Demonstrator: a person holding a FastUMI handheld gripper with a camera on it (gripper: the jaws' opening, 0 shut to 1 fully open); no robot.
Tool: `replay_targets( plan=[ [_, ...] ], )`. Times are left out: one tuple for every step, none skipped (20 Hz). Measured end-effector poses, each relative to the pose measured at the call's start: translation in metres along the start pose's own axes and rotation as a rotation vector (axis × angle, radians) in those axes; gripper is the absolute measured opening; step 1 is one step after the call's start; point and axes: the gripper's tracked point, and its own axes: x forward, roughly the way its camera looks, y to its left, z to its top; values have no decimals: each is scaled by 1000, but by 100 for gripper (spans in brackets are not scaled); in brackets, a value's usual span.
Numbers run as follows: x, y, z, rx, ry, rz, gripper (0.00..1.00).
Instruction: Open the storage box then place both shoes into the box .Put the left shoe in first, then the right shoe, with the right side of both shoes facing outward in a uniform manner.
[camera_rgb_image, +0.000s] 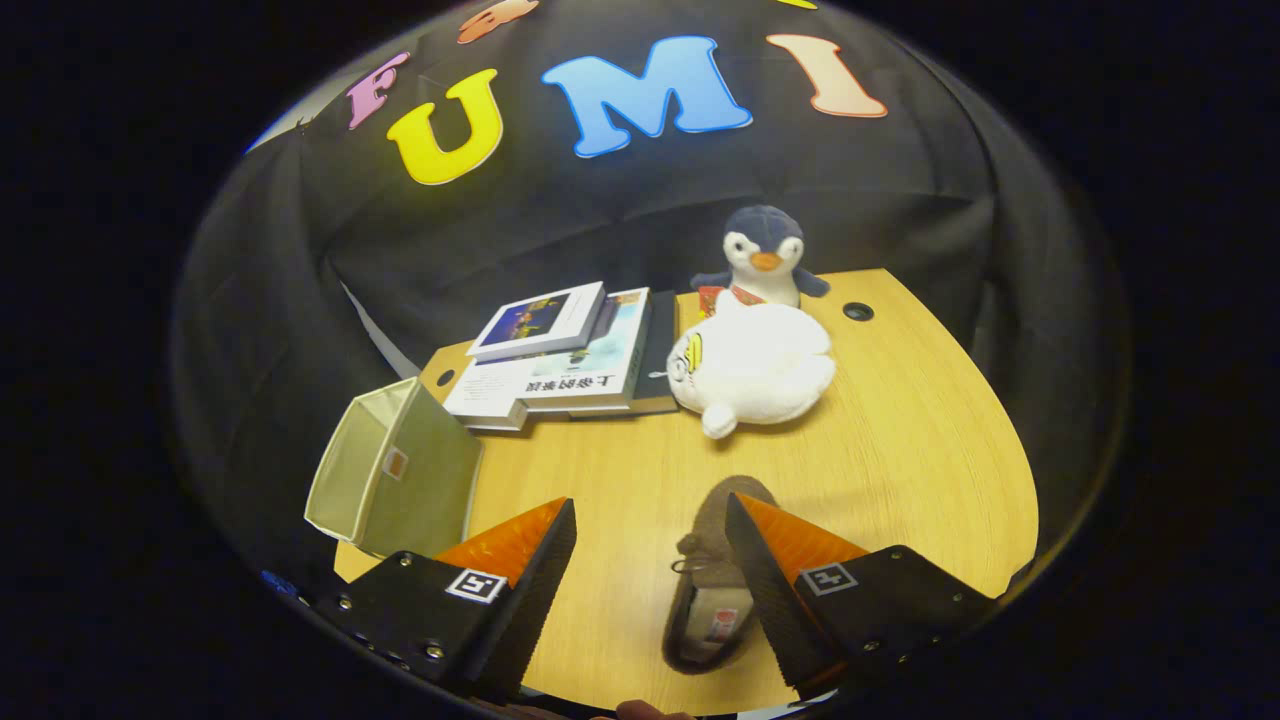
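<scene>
gripper view:
gripper (650, 545): fingers spread wide apart, pinching nothing, hovering above the table (900, 450)
shoe (712, 590): a brown slipper, lower centre of the frame, lying on the table between the fingers and close against the right finger; part of its right side is hidden by that finger
shoe long axis: runs roughly along the fingers, toe pointing away toward the plush toys, heel opening nearest the camera
second shoe: I cannot place it from this view
storage box (395, 480): pale fabric box at lower left of the frame, tipped on its side at the table's left edge, just beyond the left finger; its mouth seems to face left and up, away from the shoe
books (560, 360): stacked at upper centre-left, beyond the box
white plush (755, 370): centre, just beyond the shoe's toe; penguin plush (763, 258) behind it
open room: bare wood to the right of the shoe and between shoe and box; the table edge lies close on the left by the box
judgement: the shoe sits off-centre, so the gripper likely needs a small shift rightward before it closes
</scene>
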Motion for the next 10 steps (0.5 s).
replay_targets(
  plan=[
    [2,-11,-10,1,16,-20,91],
    [3,-20,-21,1,35,-34,91],
    [4,-28,-30,0,55,-48,91],
    [5,-35,-40,1,73,-57,92],
    [7,-41,-48,0,92,-67,91],
    [8,-48,-56,0,111,-79,91],
    [9,-52,-62,2,123,-81,91],
    [12,-56,-68,2,137,-87,91],
    [15,-60,-74,2,155,-91,91],
    [18,-64,-82,0,175,-99,91]
  ],
)
